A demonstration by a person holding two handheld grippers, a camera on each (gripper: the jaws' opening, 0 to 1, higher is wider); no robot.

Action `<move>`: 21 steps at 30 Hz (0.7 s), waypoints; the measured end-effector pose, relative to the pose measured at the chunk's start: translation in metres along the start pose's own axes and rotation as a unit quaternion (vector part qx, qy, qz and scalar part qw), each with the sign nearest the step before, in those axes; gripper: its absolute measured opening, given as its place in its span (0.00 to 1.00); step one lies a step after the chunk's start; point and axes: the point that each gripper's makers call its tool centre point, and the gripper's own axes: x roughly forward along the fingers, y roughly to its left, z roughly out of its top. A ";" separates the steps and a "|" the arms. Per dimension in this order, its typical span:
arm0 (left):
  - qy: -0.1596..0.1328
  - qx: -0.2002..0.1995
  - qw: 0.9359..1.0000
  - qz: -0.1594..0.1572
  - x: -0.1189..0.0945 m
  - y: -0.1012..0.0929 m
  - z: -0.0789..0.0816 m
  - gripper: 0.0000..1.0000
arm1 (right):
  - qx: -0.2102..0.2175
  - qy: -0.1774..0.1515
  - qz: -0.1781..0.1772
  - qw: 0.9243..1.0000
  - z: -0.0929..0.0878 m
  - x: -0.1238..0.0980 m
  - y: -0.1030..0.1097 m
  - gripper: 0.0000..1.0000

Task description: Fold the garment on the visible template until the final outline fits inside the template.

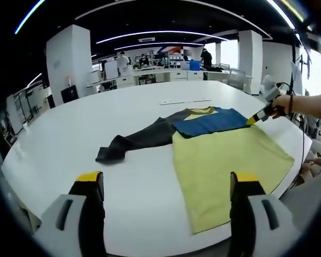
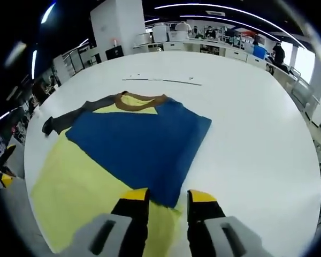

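Left gripper view: yellow-tipped left gripper [image 1: 168, 184] hangs over the near edge of the round white table [image 1: 69, 134]; jaws spread wide with nothing between them; likely standing off so the cloth stays in sight.
Garment: yellow, blue and dark-grey long-sleeved shirt [image 1: 224, 155] lies flat toward the table's right edge; blue sleeve folded across the chest; grey sleeve [image 1: 136, 140] stretched out toward the table's middle.
Other tool: right gripper [image 1: 259, 114], in a person's hand [image 1: 281, 107], sits at the blue sleeve's end by the right edge.
Right gripper view: right gripper [image 2: 168, 197] has its jaws close together over the blue sleeve's cuff [image 2: 166, 187]; whether cloth is pinched, I cannot tell; probably laying the sleeve [image 2: 136, 142] inward to narrow the outline.
Shirt: brown collar [image 2: 142, 98] at the far side, yellow body [image 2: 75, 187] near.
Template: none that I can make out.
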 end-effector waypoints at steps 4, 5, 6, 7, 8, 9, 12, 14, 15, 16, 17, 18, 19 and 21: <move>0.007 0.005 1.000 -0.001 0.000 -0.001 -0.003 0.96 | 0.007 -0.001 -0.013 1.000 -0.004 0.000 -0.002 0.15; 0.009 0.006 1.000 -0.002 0.001 -0.001 -0.004 0.96 | 0.007 -0.001 -0.013 1.000 -0.004 0.000 -0.002 0.14; 0.010 0.006 1.000 -0.002 0.001 -0.002 -0.004 0.96 | 0.009 0.000 -0.013 1.000 -0.004 0.000 -0.002 0.14; 0.012 0.007 1.000 -0.003 0.001 -0.003 -0.006 0.96 | 0.021 0.001 -0.017 1.000 -0.006 -0.001 -0.002 0.12; 0.013 0.007 1.000 -0.004 0.001 -0.003 -0.006 0.96 | 0.020 0.002 -0.019 1.000 -0.006 -0.001 -0.003 0.10; 0.015 0.007 1.000 -0.004 0.002 -0.003 -0.007 0.96 | 0.023 0.000 -0.018 1.000 -0.006 -0.001 -0.003 0.08; 0.013 0.006 1.000 -0.003 0.002 -0.002 -0.006 0.96 | 0.036 -0.009 -0.016 0.999 -0.005 0.000 -0.003 0.03; 0.012 0.005 1.000 -0.001 0.002 -0.001 -0.005 0.96 | 0.049 -0.017 -0.010 0.999 -0.005 0.000 -0.004 0.02; 0.012 0.004 1.000 0.000 0.002 0.000 -0.005 0.95 | 0.049 -0.018 -0.006 0.999 -0.006 0.000 -0.005 0.02; 0.011 0.004 1.000 0.000 0.001 0.001 -0.005 0.95 | 0.048 -0.019 -0.005 0.999 -0.006 -0.001 -0.007 0.02; 0.011 0.005 1.000 0.000 0.001 0.002 -0.005 0.95 | 0.046 -0.018 -0.003 0.999 -0.007 -0.002 -0.008 0.02; 0.012 0.005 1.000 0.001 0.001 0.004 -0.006 0.95 | 0.044 -0.017 -0.002 0.999 -0.007 -0.002 -0.009 0.01; 0.013 0.006 1.000 0.002 0.001 0.004 -0.006 0.95 | 0.043 -0.015 -0.002 0.999 -0.008 -0.003 -0.012 0.01; 0.015 0.006 1.000 0.005 0.001 0.007 -0.007 0.94 | 0.038 -0.012 -0.002 0.999 -0.008 -0.004 -0.015 0.01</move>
